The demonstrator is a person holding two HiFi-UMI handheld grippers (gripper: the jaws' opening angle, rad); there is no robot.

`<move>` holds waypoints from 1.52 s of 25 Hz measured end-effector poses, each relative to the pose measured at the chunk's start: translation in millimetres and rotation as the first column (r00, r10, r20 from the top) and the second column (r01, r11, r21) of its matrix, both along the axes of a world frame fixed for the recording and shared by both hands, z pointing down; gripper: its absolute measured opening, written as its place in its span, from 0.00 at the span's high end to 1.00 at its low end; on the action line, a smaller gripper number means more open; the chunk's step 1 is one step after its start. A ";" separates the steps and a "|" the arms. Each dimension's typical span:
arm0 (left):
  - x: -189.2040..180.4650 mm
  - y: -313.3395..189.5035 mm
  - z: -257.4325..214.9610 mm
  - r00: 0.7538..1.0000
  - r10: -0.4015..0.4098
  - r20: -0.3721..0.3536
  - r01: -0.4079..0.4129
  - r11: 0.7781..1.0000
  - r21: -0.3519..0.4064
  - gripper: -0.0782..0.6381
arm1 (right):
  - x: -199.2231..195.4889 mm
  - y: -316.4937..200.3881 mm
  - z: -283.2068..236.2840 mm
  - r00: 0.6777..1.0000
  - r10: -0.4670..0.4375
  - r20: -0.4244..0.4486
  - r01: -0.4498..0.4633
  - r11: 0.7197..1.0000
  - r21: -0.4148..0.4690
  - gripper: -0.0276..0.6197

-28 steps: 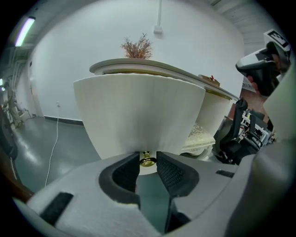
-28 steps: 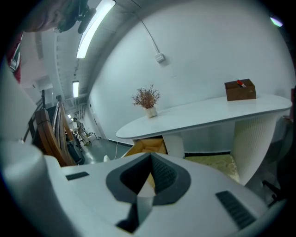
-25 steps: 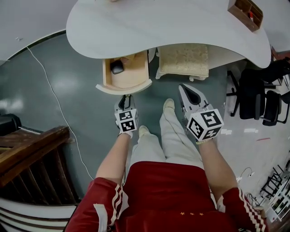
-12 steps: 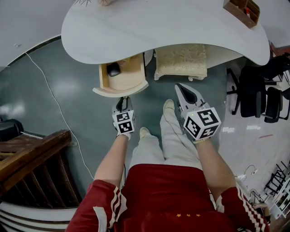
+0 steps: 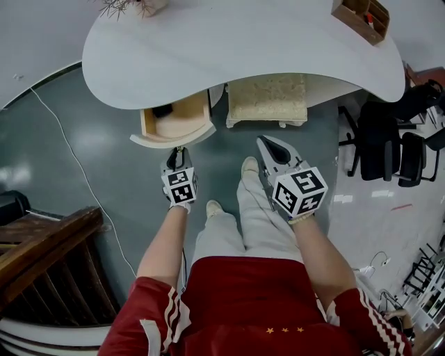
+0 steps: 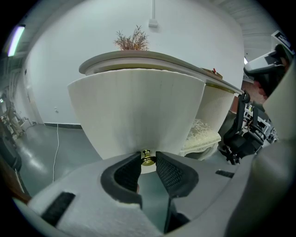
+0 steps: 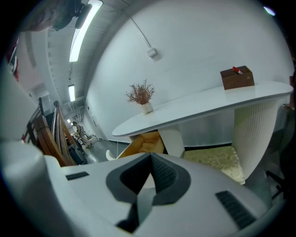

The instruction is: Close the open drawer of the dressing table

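The white dressing table (image 5: 243,49) has one wooden drawer (image 5: 177,118) sticking out a little at its left, with a dark object (image 5: 163,110) inside. My left gripper (image 5: 179,154) is at the drawer's curved white front (image 6: 138,111), shut on the small brass knob (image 6: 147,159), which sits between its pad tips (image 6: 148,159). My right gripper (image 5: 268,147) hangs to the right above the person's legs, shut with nothing in it (image 7: 150,178). In the right gripper view the drawer's wooden side (image 7: 143,142) shows under the tabletop.
A cream padded stool (image 5: 266,99) is tucked under the table, right of the drawer. A wooden box (image 5: 360,17) and a dried plant (image 5: 122,7) stand on the top. Black office chairs (image 5: 389,149) stand at the right, a wooden railing (image 5: 49,243) at the left, and a cable (image 5: 76,167) lies on the floor.
The drawer has slid further under the tabletop, with my left gripper following it on the knob. The right gripper has hardly moved.
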State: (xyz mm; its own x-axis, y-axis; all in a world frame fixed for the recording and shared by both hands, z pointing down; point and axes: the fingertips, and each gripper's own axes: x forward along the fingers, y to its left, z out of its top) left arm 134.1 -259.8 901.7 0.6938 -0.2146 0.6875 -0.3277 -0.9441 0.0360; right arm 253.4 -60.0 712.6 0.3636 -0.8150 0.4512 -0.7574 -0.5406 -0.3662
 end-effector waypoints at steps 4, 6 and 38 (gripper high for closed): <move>11.3 -5.2 1.4 1.000 0.002 0.002 -0.002 1.000 0.006 0.75 | 10.5 -2.2 3.1 1.000 0.003 -0.007 -0.003 1.000 -0.014 0.95; 17.4 -9.0 0.5 1.000 -0.002 -0.006 0.002 1.000 0.014 0.75 | 14.4 -4.3 4.2 1.000 0.004 -0.008 -0.004 1.000 -0.012 0.95; 106.2 -64.0 -4.1 0.997 -0.035 -0.076 0.036 0.999 0.022 0.75 | 51.1 -23.4 28.4 1.000 0.015 0.008 -0.015 0.999 0.032 0.95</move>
